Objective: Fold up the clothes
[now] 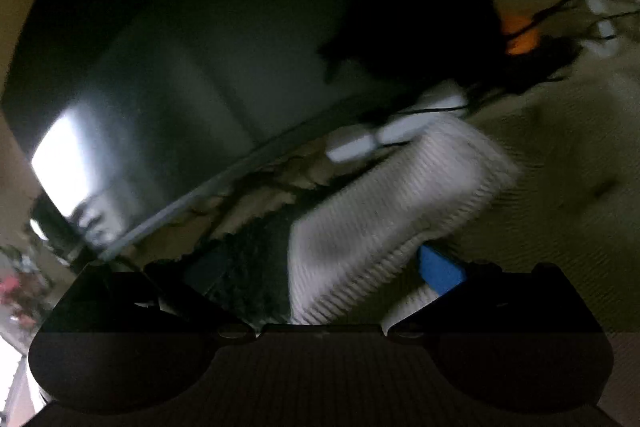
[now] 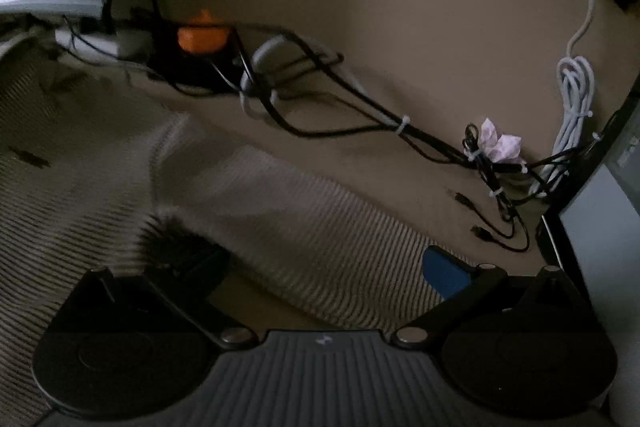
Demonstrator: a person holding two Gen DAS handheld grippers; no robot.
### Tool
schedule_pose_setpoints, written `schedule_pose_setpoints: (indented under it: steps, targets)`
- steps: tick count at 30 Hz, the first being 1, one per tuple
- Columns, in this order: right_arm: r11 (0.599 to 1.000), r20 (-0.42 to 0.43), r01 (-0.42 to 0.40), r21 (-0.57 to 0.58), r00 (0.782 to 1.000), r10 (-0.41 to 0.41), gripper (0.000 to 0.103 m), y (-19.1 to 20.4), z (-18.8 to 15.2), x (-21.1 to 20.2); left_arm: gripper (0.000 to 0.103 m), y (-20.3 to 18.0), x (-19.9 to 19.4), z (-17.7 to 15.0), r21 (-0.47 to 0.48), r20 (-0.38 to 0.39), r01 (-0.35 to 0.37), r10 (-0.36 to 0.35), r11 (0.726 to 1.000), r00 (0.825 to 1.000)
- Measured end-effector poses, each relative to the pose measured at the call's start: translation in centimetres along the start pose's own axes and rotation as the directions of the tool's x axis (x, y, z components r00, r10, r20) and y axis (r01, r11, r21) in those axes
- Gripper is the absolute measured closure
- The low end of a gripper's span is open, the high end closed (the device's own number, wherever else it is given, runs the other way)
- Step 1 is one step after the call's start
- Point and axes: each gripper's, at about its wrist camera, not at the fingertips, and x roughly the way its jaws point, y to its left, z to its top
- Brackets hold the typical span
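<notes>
1. Ribbed white knit garment (image 1: 384,211): in the left wrist view a folded, thick edge of it rises between the left gripper (image 1: 320,279) fingers; the blue pad (image 1: 440,269) of one finger presses against the cloth and the other finger is dark and partly hidden behind it. The jaws appear clamped on this fold, though motion blur softens the contact.
2. In the right wrist view the same garment (image 2: 280,211) lies spread over the tan surface (image 2: 400,27), with a raised ridge passing between the fingers of the right gripper (image 2: 320,271). The jaws stand wide apart; the blue pad (image 2: 446,273) rests at the cloth's edge, and whether it touches cannot be told.
3. Obstructions behind the garment: a tangle of black cables (image 2: 320,95) bound with white ties, an orange object (image 2: 202,37) on a dark base, and a coiled white cord (image 2: 574,99).
4. A crumpled pale tissue (image 2: 500,145) sits beside the cable bundle.
5. A large dark screen (image 1: 200,67), reflecting a window, fills the upper left wrist view; white adapters (image 1: 396,131) lie along its lower edge.
</notes>
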Motion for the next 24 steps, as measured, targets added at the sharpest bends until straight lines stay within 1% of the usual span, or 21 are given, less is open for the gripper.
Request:
schedule_pose_setpoints:
  steps: [1,2,3,4,6,9,10,11,12,13,14,15,16,17,18,19,20,21,22,23,24]
  targets:
    - [1.0,-0.01,0.006,-0.002,1.0,-0.006,0.0,-0.1,-0.1,0.4,0.0,1.0,0.6,0.4,-0.038,0.002,-0.063,0.063,0.997,0.998]
    - [1.0,-0.019,0.008,0.003,1.0,-0.008,0.0,-0.4,0.0,0.6,0.0,2.6,1.1,0.6,-0.097,-0.007,-0.122,0.122,0.988,0.993]
    - [1.0,-0.022,0.004,0.018,1.0,-0.004,0.0,-0.9,0.0,0.7,0.0,4.7,1.4,0.7,-0.174,-0.027,-0.181,0.179,0.968,0.983]
    - [0.999,-0.027,-0.001,0.033,1.0,0.002,0.0,-1.3,0.0,0.9,0.0,6.8,1.7,0.8,-0.249,-0.052,-0.238,0.233,0.939,0.971]
    - [0.998,-0.039,-0.019,0.062,0.999,0.021,0.0,-2.0,0.0,1.2,0.0,11.1,1.8,0.0,-0.382,-0.108,-0.329,0.312,0.864,0.944]
    - [0.993,-0.057,-0.054,0.108,0.997,0.061,0.0,-2.8,0.3,1.5,0.0,14.8,1.7,-1.9,-0.46,-0.199,-0.389,0.334,0.799,0.921]
    - [0.988,-0.05,-0.069,0.138,0.996,0.077,0.0,-3.1,0.5,1.2,0.0,15.9,1.6,-2.6,-0.484,-0.228,-0.402,0.332,0.777,0.915]
    - [0.98,-0.032,-0.094,0.175,0.994,0.101,0.0,-3.5,0.7,0.8,0.0,16.3,1.2,-3.3,-0.513,-0.245,-0.39,0.305,0.764,0.92]
    - [0.968,-0.011,-0.126,0.217,0.991,0.131,0.0,-3.8,0.9,0.2,0.0,16.4,0.7,-3.9,-0.544,-0.245,-0.358,0.264,0.759,0.933]
    - [0.957,0.007,-0.149,0.248,0.988,0.152,0.0,-4.1,1.2,-0.2,0.0,16.1,-0.3,-4.6,-0.579,-0.226,-0.298,0.202,0.759,0.953]
    - [0.946,0.023,-0.17,0.276,0.985,0.17,0.0,-4.3,1.5,-0.5,0.0,15.4,-1.3,-4.9,-0.61,-0.189,-0.213,0.12,0.764,0.975]
    - [0.939,0.026,-0.181,0.293,0.983,0.181,0.0,-4.3,1.8,-0.6,0.0,14.4,-2.3,-5.1,-0.632,-0.14,-0.108,0.024,0.767,0.99]
    - [0.936,0.019,-0.181,0.303,0.983,0.184,0.0,-4.2,2.1,-0.3,0.0,12.9,-3.2,-5.0,-0.644,-0.08,0.021,-0.095,0.764,0.992]
    - [0.934,0.018,-0.174,0.313,0.984,0.178,0.0,-4.2,2.4,0.1,0.0,11.2,-3.9,-4.7,-0.64,-0.031,0.14,-0.208,0.755,0.978]
    - [0.931,0.028,-0.164,0.326,0.986,0.164,0.0,-4.2,2.6,0.4,0.0,9.4,-4.6,-4.4,-0.629,0.014,0.253,-0.315,0.735,0.949]
    - [0.926,0.039,-0.159,0.343,0.987,0.155,0.0,-4.3,2.8,0.7,0.0,7.4,-5.4,-4.1,-0.612,0.04,0.343,-0.405,0.713,0.913]
    - [0.919,0.042,-0.165,0.357,0.986,0.16,0.0,-4.5,3.0,1.1,0.0,5.5,-6.0,-4.0,-0.596,0.052,0.409,-0.476,0.691,0.878]
    - [0.913,0.046,-0.17,0.371,0.985,0.165,0.0,-4.6,3.3,1.5,0.0,3.5,-6.6,-3.8,-0.579,0.05,0.459,-0.532,0.674,0.845]
    - [0.908,0.043,-0.174,0.381,0.984,0.171,0.0,-4.8,3.5,2.0,0.0,1.5,-7.1,-3.6,-0.563,0.047,0.507,-0.587,0.653,0.808]
    - [0.911,0.02,-0.171,0.375,0.984,0.177,0.0,-4.7,3.6,2.7,0.0,-0.4,-7.5,-3.4,-0.547,0.04,0.546,-0.632,0.635,0.774]
    - [0.916,-0.005,-0.164,0.367,0.984,0.179,0.0,-4.6,3.6,3.3,0.0,-1.9,-7.7,-3.5,-0.532,0.024,0.563,-0.652,0.633,0.757]
